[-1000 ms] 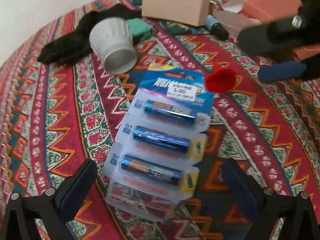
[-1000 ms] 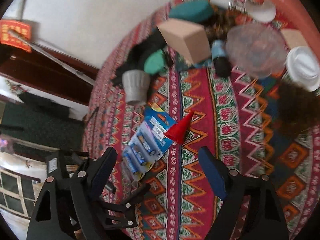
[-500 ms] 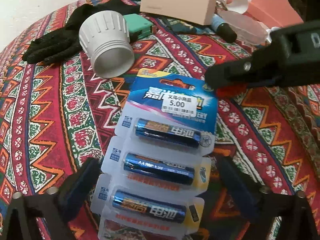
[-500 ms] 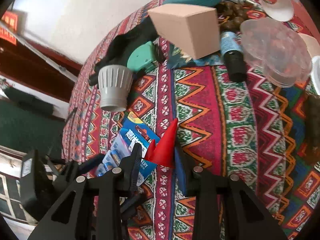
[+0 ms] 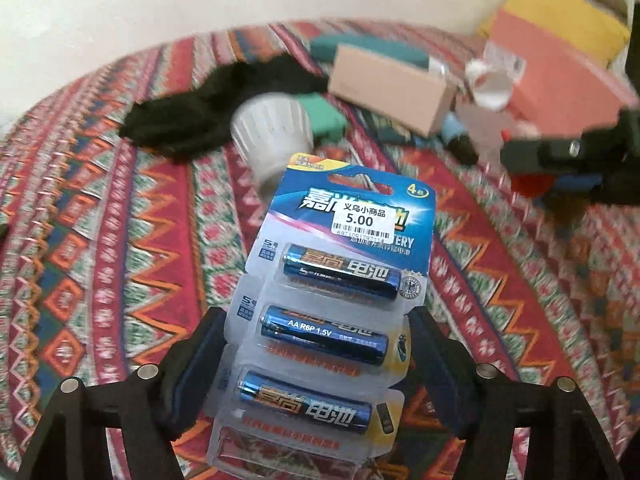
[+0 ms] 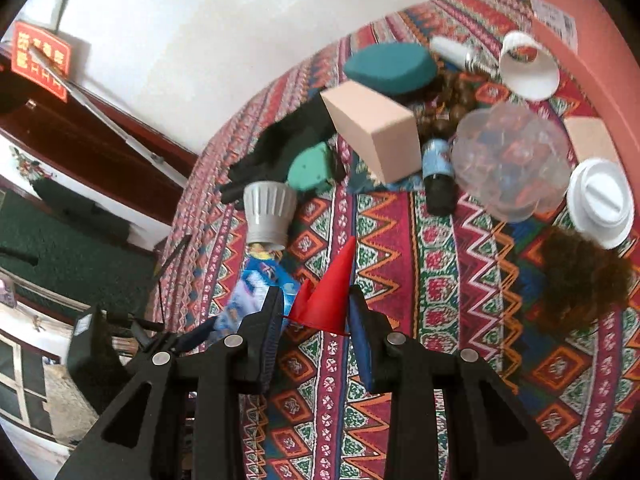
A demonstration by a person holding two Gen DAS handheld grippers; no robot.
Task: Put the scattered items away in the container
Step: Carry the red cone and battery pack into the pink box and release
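A blue blister pack of batteries (image 5: pixel 336 304) with a white price sticker stands lifted off the patterned cloth, and my left gripper (image 5: pixel 316 344) is shut on its lower part. The pack (image 6: pixel 250 294) also shows at the left of the right wrist view. My right gripper (image 6: pixel 316 316) is shut on a small red cone (image 6: pixel 330 292), held above the cloth with its tip pointing away. In the left wrist view the right gripper (image 5: pixel 568 160) shows blurred at the right with the cone (image 5: pixel 530 184) in it. The salmon-pink container (image 5: pixel 560 76) stands at the far right.
On the cloth lie a grey ribbed cap (image 6: pixel 266 214), a black glove (image 6: pixel 280 148), a teal tape measure (image 6: pixel 310 166), a tan box (image 6: pixel 374 130), a dark bottle (image 6: pixel 438 178), a clear lid (image 6: pixel 510 160), a white lid (image 6: pixel 600 200), a brown tuft (image 6: pixel 580 280) and a paper cup (image 6: pixel 528 66).
My left gripper closed on the battery pack and lifted it off the cloth. My right gripper closed on the red cone and raised it, moving right toward the container.
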